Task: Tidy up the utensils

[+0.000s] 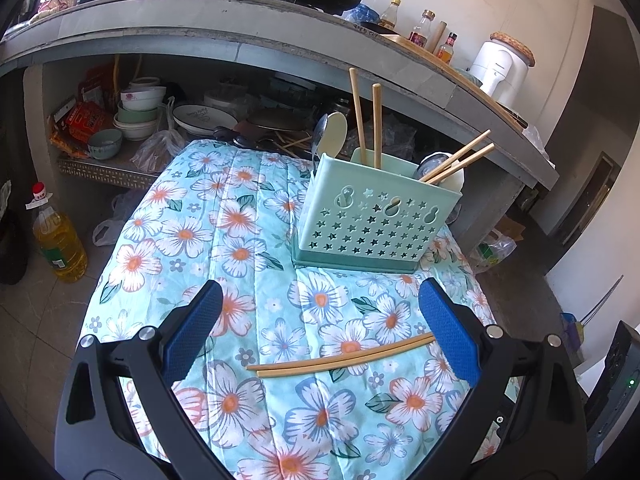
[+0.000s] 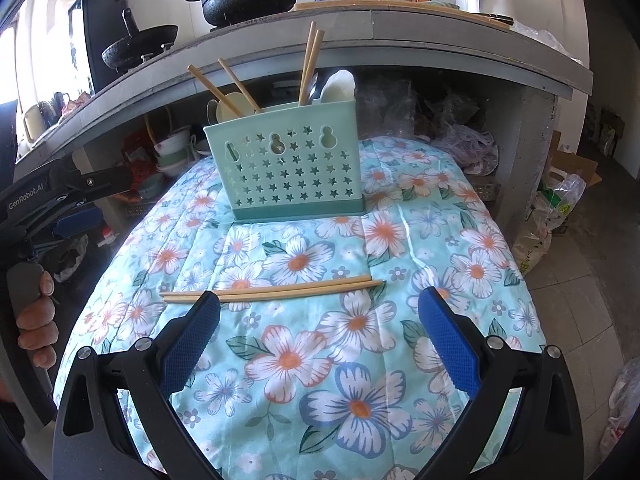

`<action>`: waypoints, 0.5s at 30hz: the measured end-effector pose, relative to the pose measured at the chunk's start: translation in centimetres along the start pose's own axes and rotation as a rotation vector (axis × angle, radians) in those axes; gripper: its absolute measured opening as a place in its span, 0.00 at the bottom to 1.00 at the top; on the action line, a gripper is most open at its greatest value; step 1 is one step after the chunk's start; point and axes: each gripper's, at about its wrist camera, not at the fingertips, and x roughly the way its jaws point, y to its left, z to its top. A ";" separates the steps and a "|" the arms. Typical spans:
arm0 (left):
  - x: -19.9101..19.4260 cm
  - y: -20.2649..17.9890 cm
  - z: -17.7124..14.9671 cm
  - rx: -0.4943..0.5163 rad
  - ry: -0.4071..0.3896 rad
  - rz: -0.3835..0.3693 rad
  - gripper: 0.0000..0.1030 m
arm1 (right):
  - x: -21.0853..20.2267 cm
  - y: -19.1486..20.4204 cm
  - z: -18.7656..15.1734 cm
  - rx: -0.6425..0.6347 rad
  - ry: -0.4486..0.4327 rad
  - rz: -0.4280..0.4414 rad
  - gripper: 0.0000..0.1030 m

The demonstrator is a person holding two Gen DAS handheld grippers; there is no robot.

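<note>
A mint-green utensil caddy (image 1: 362,220) (image 2: 294,170) with star cut-outs stands on the floral cloth (image 1: 248,240) (image 2: 320,360). Two pairs of chopsticks and pale spoons stick up out of it. Another pair of wooden chopsticks (image 1: 340,356) (image 2: 272,290) lies flat on the cloth in front of the caddy. My left gripper (image 1: 320,304) is open above the cloth, and the loose chopsticks lie between its blue fingers, toward the right one. My right gripper (image 2: 320,308) is open too, just short of the same chopsticks. The left gripper's body (image 2: 68,200) shows at the right wrist view's left edge.
A concrete counter (image 1: 280,40) with black pots and bottles runs behind the table. The shelf under it holds stacked bowls (image 1: 138,112) and plates. An oil bottle (image 1: 60,240) stands on the floor at left. Plastic bags (image 2: 548,220) sit on the floor at right. A hand (image 2: 38,320) grips the left handle.
</note>
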 end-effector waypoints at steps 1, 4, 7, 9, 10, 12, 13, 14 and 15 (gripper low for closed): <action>0.0 0.1 0.0 0.001 0.000 0.001 0.92 | 0.0 0.0 0.0 -0.001 0.001 0.000 0.94; 0.0 0.2 -0.1 0.003 -0.002 0.002 0.92 | 0.1 0.1 0.0 0.000 0.003 0.002 0.94; 0.0 0.4 -0.2 0.008 -0.005 0.008 0.92 | 0.2 0.1 -0.1 0.003 0.005 0.003 0.94; 0.0 0.3 -0.3 0.017 -0.005 0.016 0.92 | 0.3 0.0 -0.1 0.009 0.008 0.002 0.94; 0.1 0.3 -0.3 0.025 -0.007 0.020 0.92 | 0.3 -0.1 -0.1 0.013 0.008 0.001 0.94; 0.2 0.1 -0.5 0.044 -0.007 0.029 0.92 | 0.5 -0.9 0.0 0.034 0.007 0.018 0.94; 0.3 -0.1 -0.6 0.059 -0.005 0.038 0.92 | 0.5 -1.3 0.2 0.047 0.009 0.027 0.94; 0.4 -0.4 -0.8 0.088 -0.008 0.053 0.92 | 0.8 -2.2 0.5 0.065 0.018 0.036 0.94; 0.5 -0.6 -0.9 0.113 -0.011 0.065 0.92 | 1.0 -2.9 0.7 0.077 0.031 0.040 0.94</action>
